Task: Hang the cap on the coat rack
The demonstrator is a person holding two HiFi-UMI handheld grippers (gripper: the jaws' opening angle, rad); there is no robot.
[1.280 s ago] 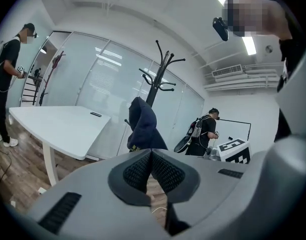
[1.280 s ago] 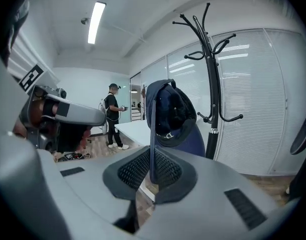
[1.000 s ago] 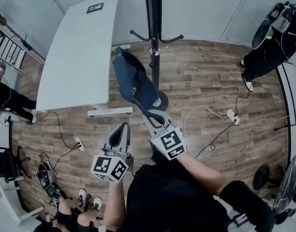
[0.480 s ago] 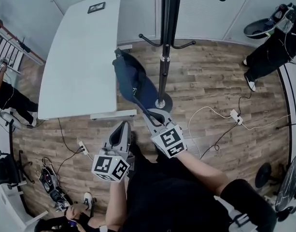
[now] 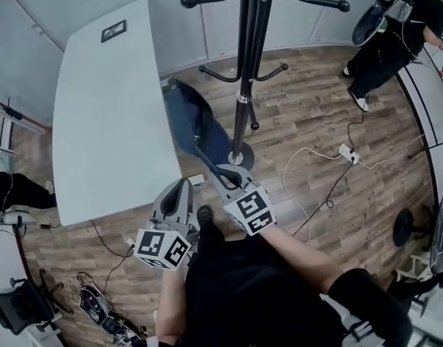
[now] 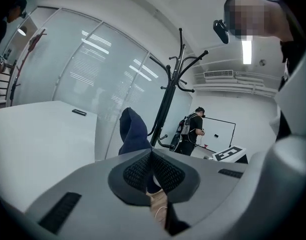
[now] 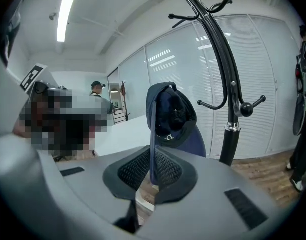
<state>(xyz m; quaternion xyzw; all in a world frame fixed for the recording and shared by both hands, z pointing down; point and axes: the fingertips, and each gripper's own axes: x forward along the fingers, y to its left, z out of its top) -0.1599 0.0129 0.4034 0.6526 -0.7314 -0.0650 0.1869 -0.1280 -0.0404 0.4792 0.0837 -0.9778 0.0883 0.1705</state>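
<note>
The dark blue fabric cap (image 5: 198, 121) hangs in the air from my right tongs (image 5: 222, 172), which are clamped on the thin edge of its brim. In the right gripper view the brim runs as a narrow blue strip between the two meshed pads (image 7: 130, 171), and the crown rises above them. My right forearm is bare and reaches forward and a little leftward from my black sleeve, the tongs tilted up and away from me.

My left tongs (image 5: 182, 186) sit lower and just left of the right ones, pointing forward. Their jaws are pressed together with nothing between them, and only floor shows through the gap under the pads. My left forearm is bare too and kept close against my body.

The cap is on no hook. In the head view it sits between the right-hand edge of the white rounded surface (image 5: 98, 121) and the pole of the black metal coat rack (image 5: 243, 85), just left of the pole. The rack's two short lower hooks curve out beyond the crown. Its long upper arms with ball ends spread out at the top of the view. Its round base rests on the wood-plank floor (image 5: 308, 114), right past the tip of my right tongs.

A small dark rectangular object (image 5: 113, 30) lies at the far end of the surface. To the right, a white power strip (image 5: 346, 154) with trailing cables lies on the floor. Well beyond it stands a person in black clothes (image 5: 391, 31).
</note>
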